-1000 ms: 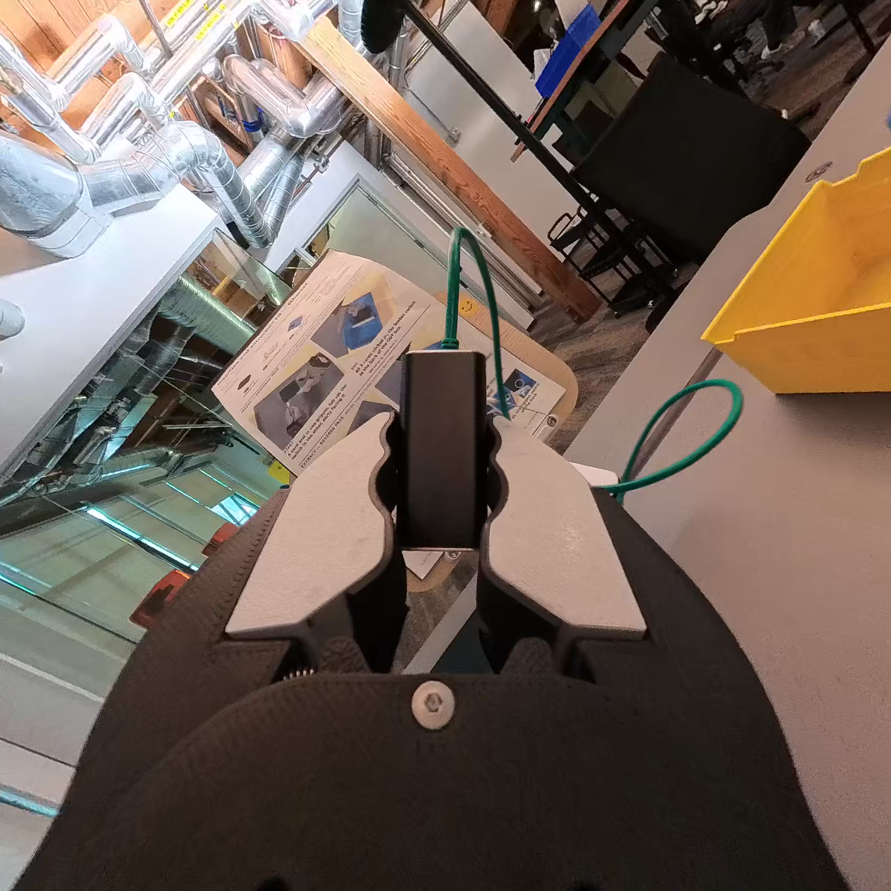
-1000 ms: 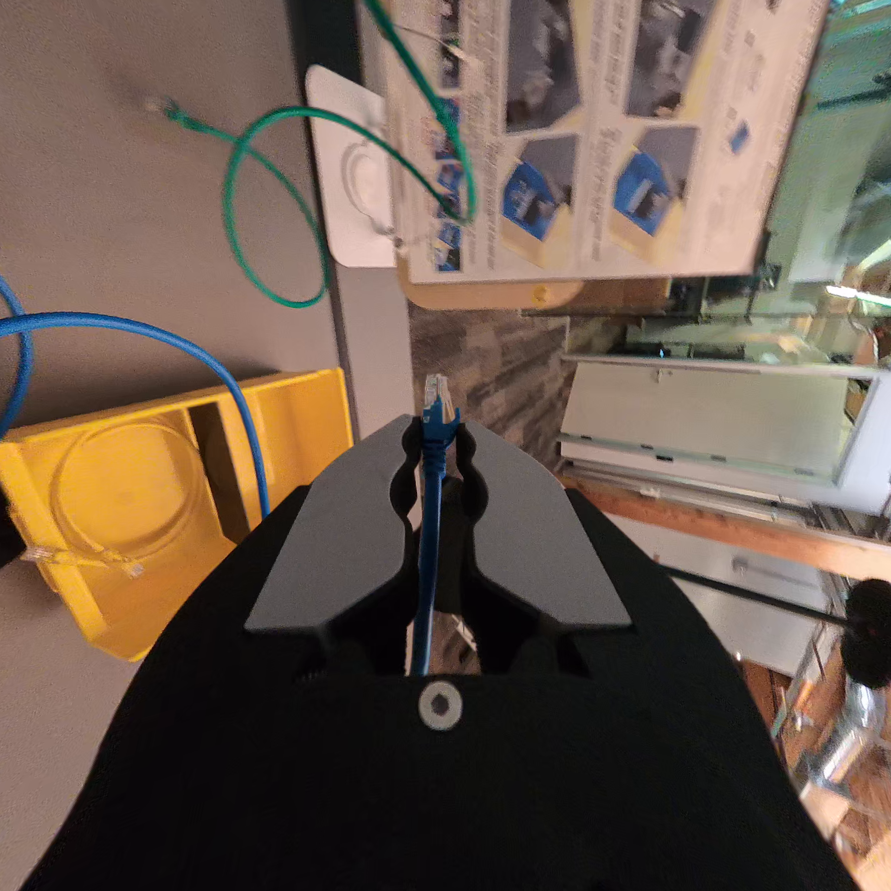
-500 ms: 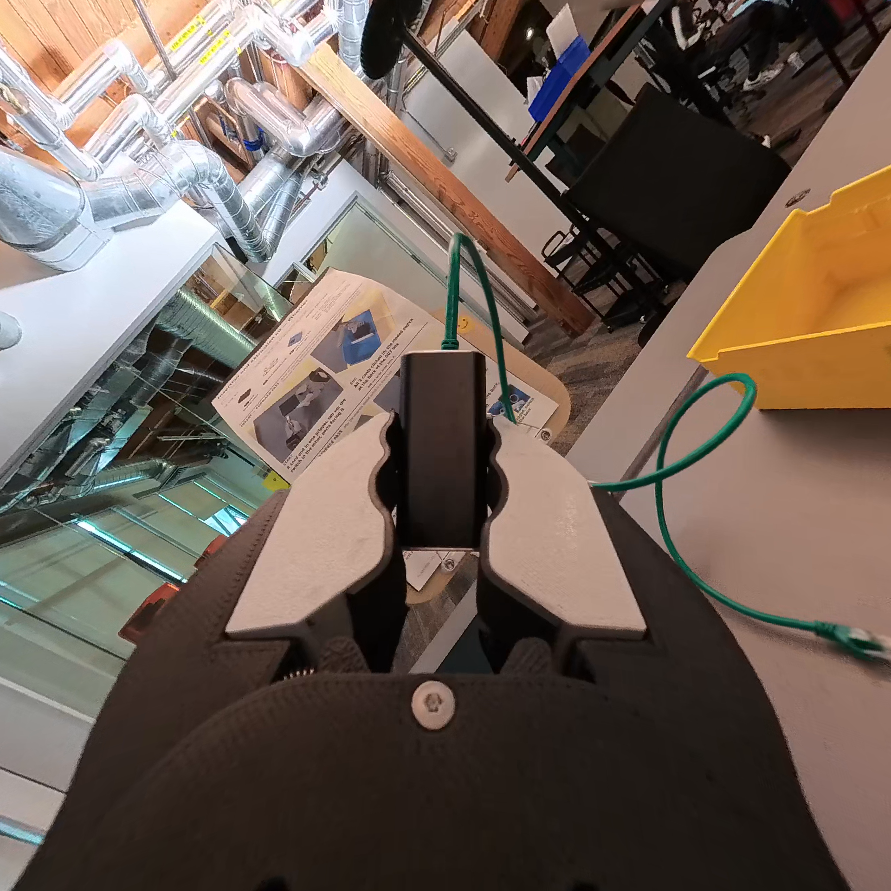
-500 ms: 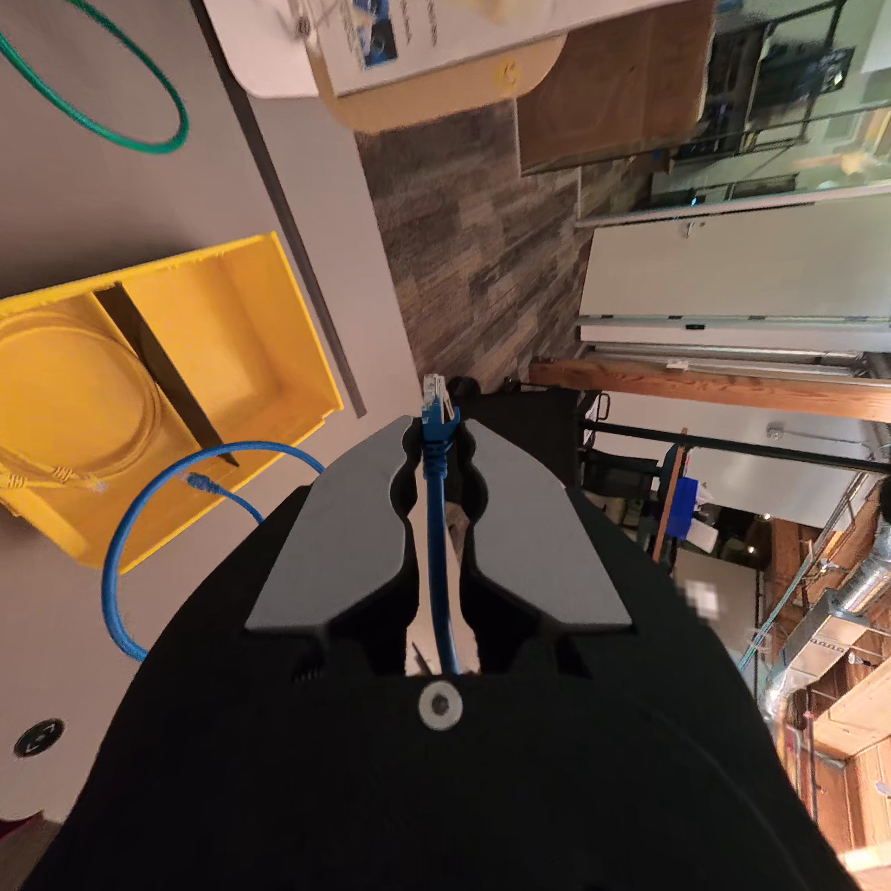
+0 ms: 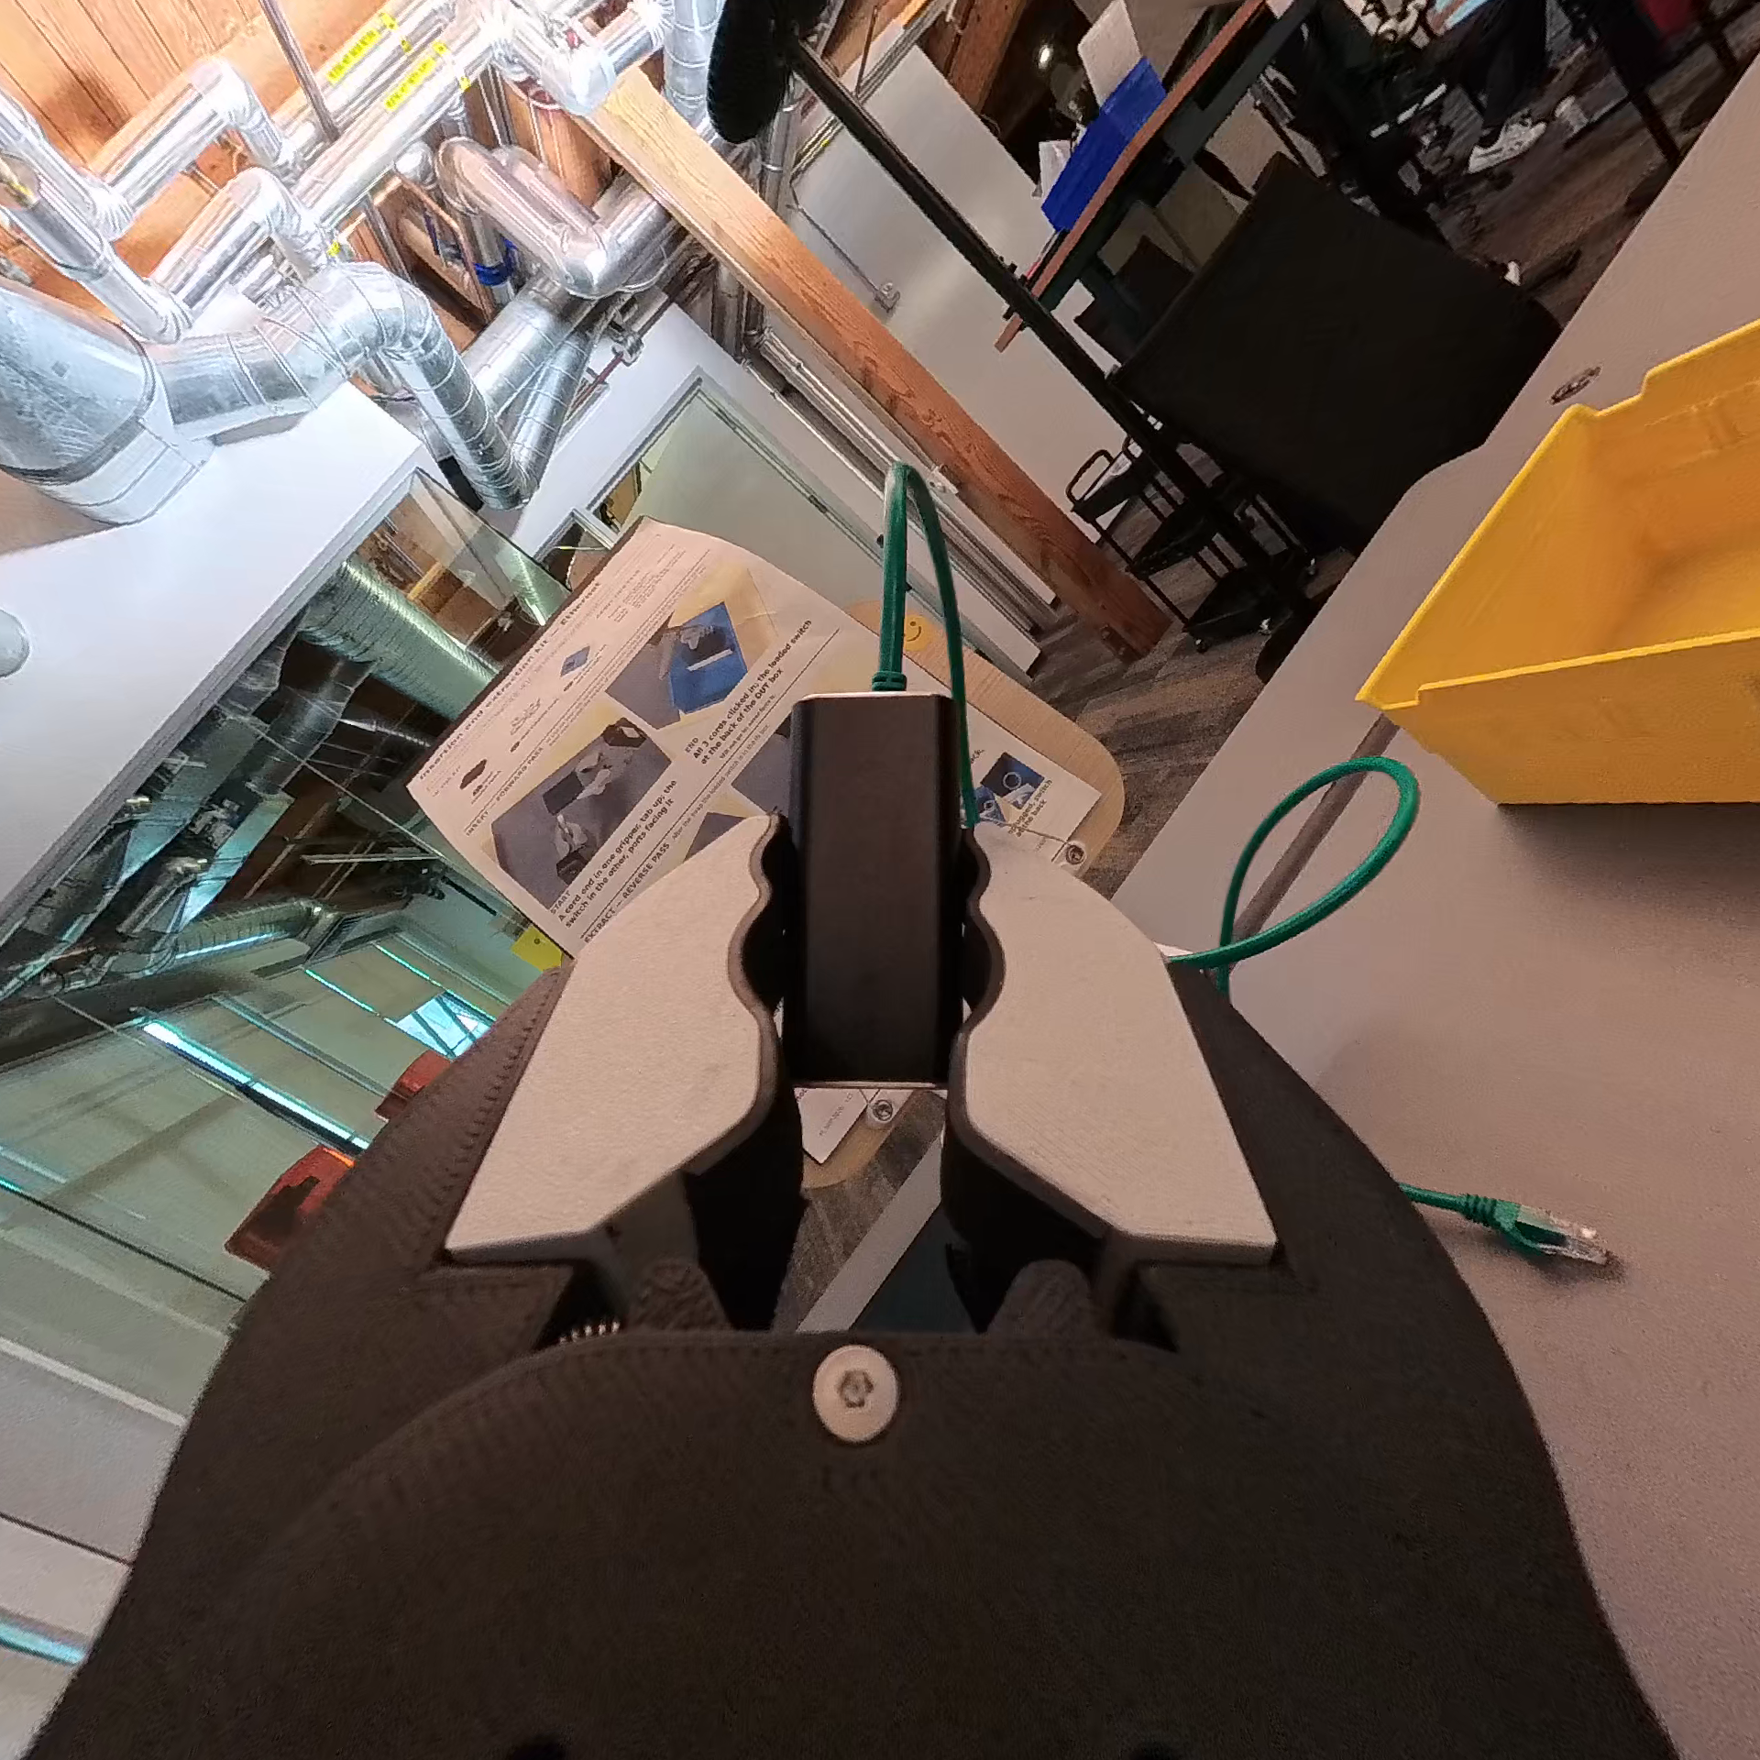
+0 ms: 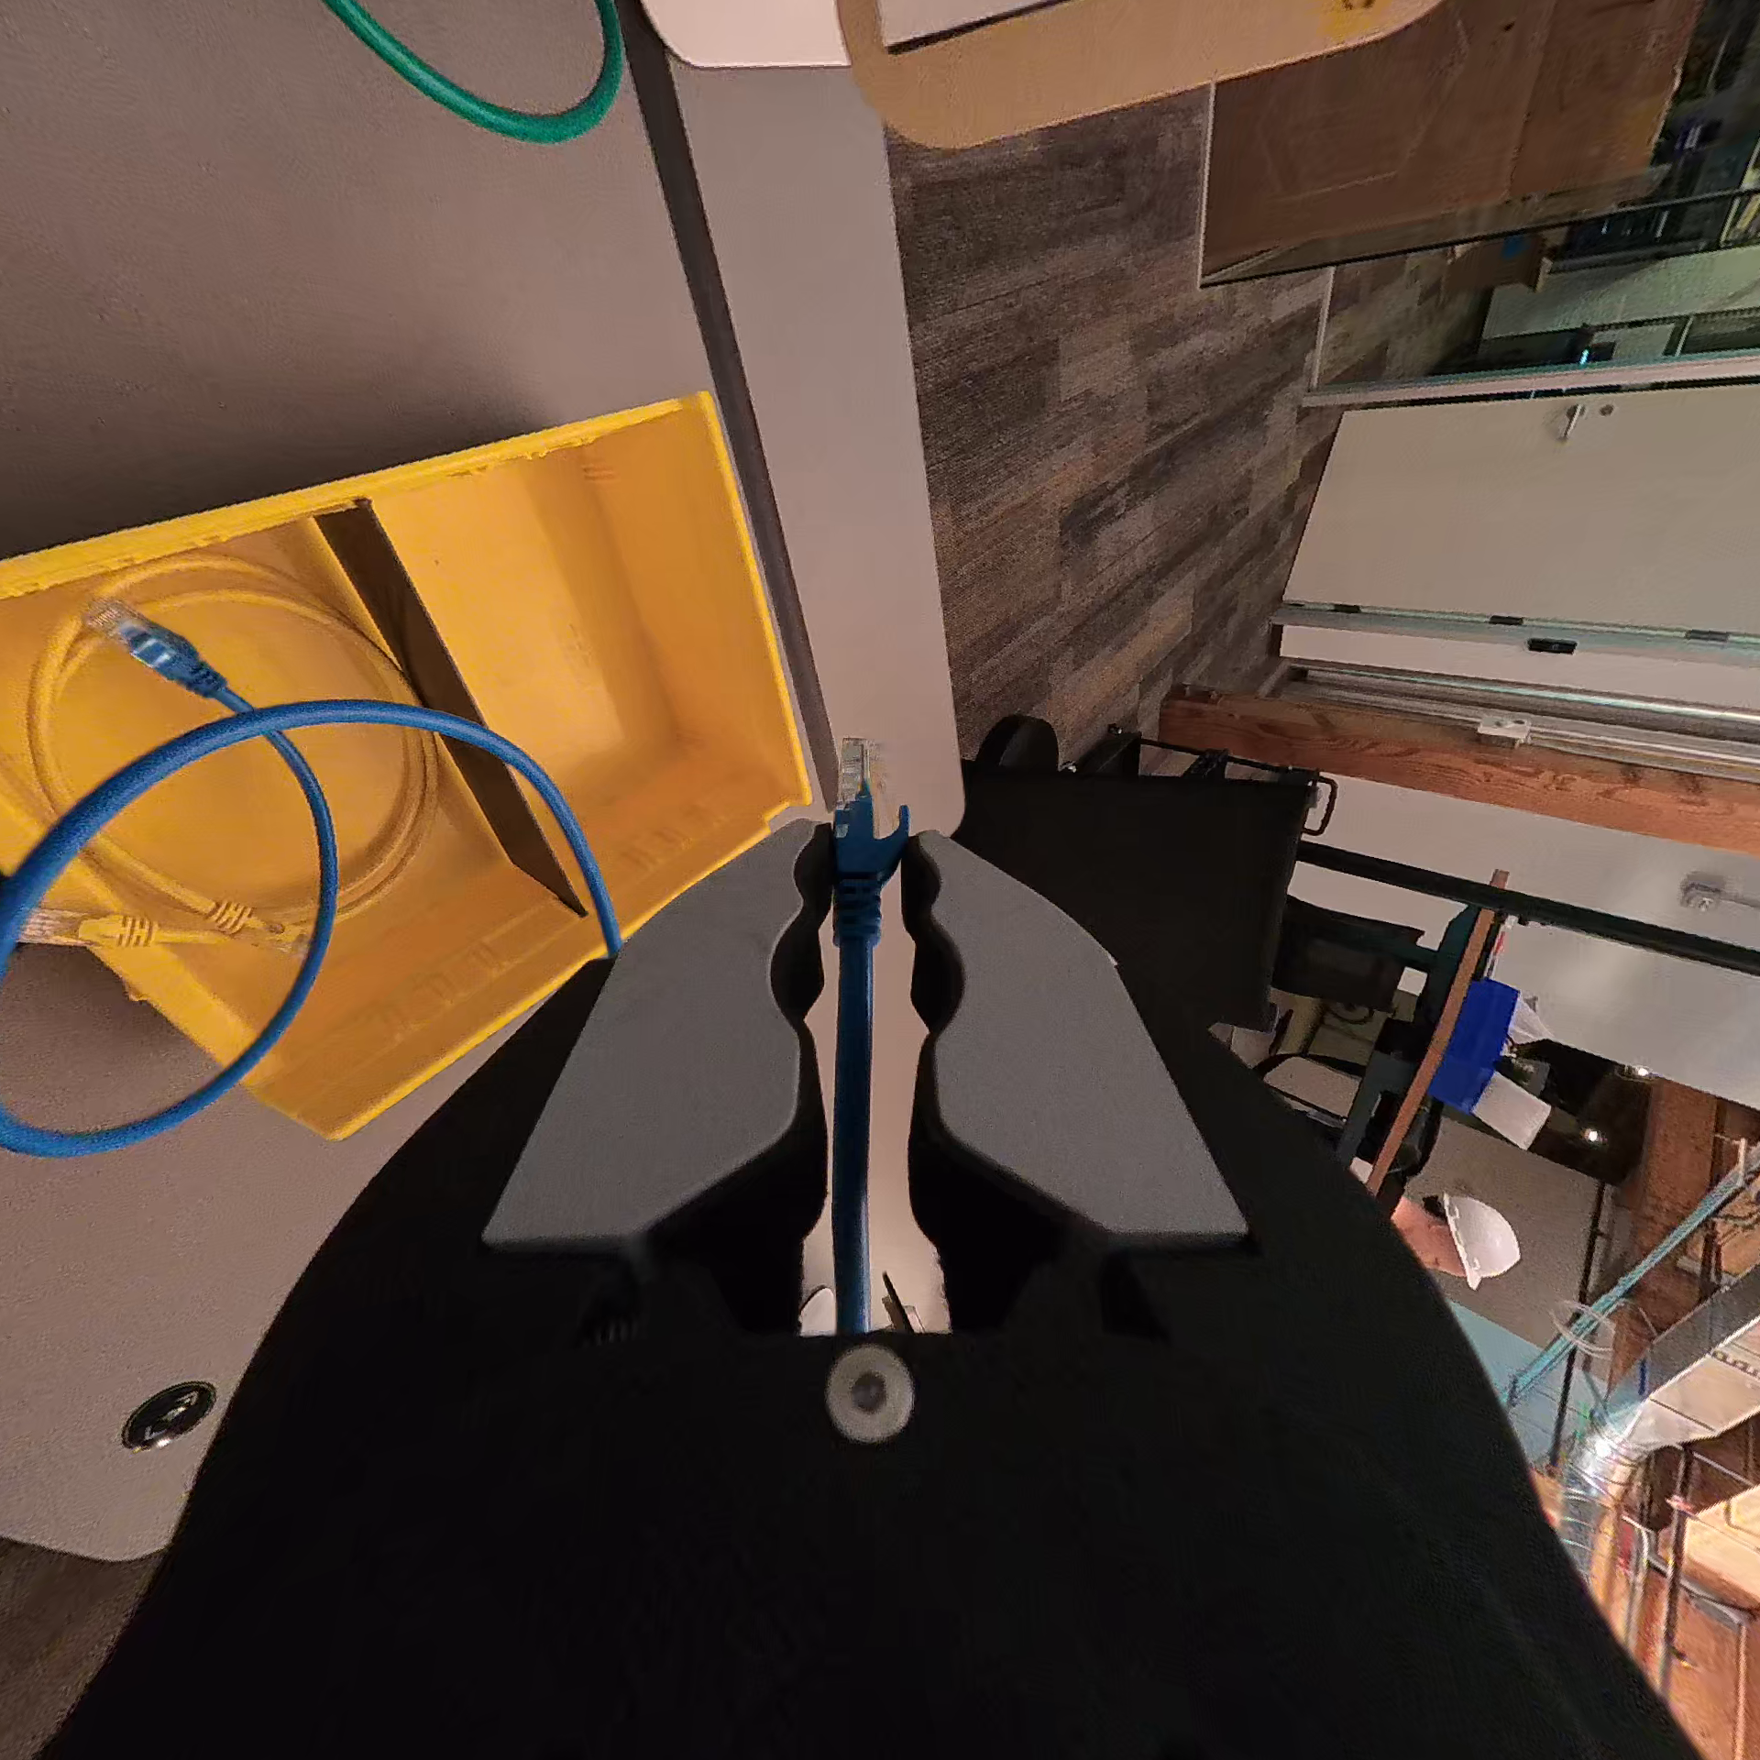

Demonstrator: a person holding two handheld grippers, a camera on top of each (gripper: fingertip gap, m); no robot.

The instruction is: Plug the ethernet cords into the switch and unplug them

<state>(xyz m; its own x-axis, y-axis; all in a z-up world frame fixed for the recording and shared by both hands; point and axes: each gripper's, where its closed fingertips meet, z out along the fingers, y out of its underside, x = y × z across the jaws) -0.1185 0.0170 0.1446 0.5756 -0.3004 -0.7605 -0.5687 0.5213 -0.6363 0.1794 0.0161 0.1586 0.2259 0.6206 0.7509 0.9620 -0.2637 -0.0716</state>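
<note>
My left gripper (image 5: 871, 838) is shut on the black switch (image 5: 871, 895) and holds it in the air, beside and above the grey table (image 5: 1524, 1000). A green cord (image 5: 895, 590) is plugged into the switch's far end. It arcs down to the table, where its free plug (image 5: 1562, 1243) lies. My right gripper (image 6: 862, 838) is shut on the blue cord (image 6: 857, 1000) just behind its clear plug (image 6: 857, 762), which points forward past the fingertips. The blue cord loops left (image 6: 314, 857) over the bin, its other plug (image 6: 143, 648) hanging free.
A yellow bin (image 6: 743, 571) with a black divider (image 6: 448, 705) stands near the table edge and holds a coiled yellow cord (image 6: 229, 762). It also shows in the left wrist view (image 5: 1571, 743). An instruction sheet (image 5: 648, 762) stands past the table edge. The green loop (image 6: 533, 105) lies on the table. The left gripper's tips are roughly 30 cm from the right gripper's.
My right gripper has swung with the blue cord, away from the instruction sheet and towards the bin and the room. The left gripper still holds the switch; the green cord's free plug came into view.
</note>
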